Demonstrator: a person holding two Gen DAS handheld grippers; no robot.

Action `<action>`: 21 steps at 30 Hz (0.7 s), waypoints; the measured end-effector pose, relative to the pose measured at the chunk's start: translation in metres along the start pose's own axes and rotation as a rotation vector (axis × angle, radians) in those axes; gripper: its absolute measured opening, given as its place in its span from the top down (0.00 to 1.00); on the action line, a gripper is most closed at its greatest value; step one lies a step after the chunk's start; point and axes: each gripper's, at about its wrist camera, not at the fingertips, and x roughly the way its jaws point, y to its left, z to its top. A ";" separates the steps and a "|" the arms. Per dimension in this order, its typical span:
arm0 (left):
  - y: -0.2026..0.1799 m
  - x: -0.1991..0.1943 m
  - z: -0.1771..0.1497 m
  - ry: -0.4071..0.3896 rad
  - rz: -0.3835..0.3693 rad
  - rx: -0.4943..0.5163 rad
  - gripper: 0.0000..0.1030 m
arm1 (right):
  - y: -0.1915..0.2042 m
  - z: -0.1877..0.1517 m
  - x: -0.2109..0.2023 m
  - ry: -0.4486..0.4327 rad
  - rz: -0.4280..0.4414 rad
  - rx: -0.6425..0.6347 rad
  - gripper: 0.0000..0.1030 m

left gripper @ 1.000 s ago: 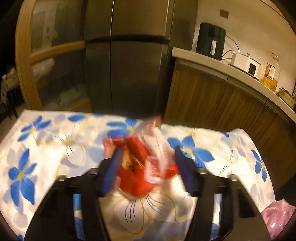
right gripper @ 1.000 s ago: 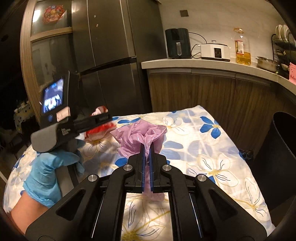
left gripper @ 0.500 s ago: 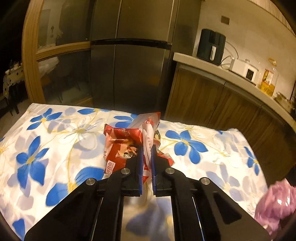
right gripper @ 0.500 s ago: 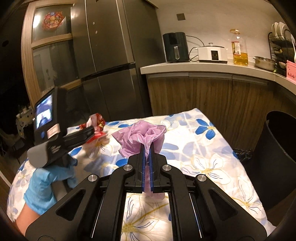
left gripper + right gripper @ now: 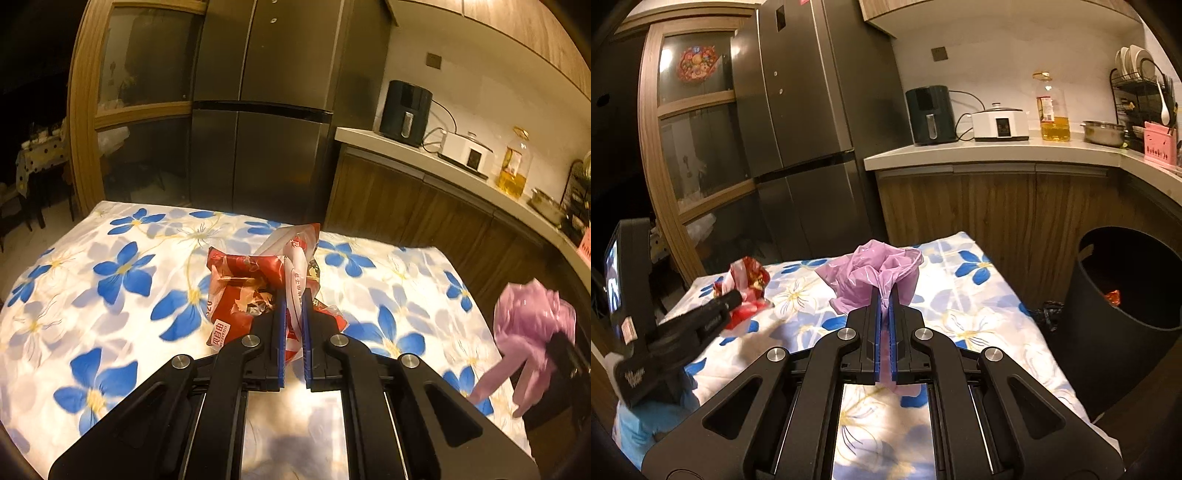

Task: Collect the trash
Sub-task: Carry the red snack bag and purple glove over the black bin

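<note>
- My left gripper [image 5: 292, 295]: jaws clamped on a crumpled red-and-white plastic snack wrapper [image 5: 255, 291], held above the blue-flowered white tablecloth [image 5: 110, 295].
- My right gripper [image 5: 885, 295]: jaws pinched on a crumpled pink plastic bag [image 5: 875, 273], also over the cloth.
- Round black bin [image 5: 1123, 295]: right of the table, a red scrap inside.

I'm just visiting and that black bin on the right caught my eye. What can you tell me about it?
The black bin is a tall, round, open-topped container, matte and plastic-looking, with a handle cut-out near its rim. It stands on the floor right of the flowered table, in front of the wooden cabinets. Inside, a small piece of red trash lies against the wall. A crumpled dark bag lies at its base. Neither tool touches it.
</note>
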 end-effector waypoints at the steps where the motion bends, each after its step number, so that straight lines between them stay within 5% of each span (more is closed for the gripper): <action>1: -0.004 -0.004 -0.002 -0.004 0.000 0.008 0.93 | -0.003 0.000 -0.005 -0.002 -0.001 0.003 0.97; 21: -0.113 -0.048 -0.015 -0.048 -0.128 0.156 0.93 | -0.068 0.012 -0.068 -0.081 -0.069 0.069 0.97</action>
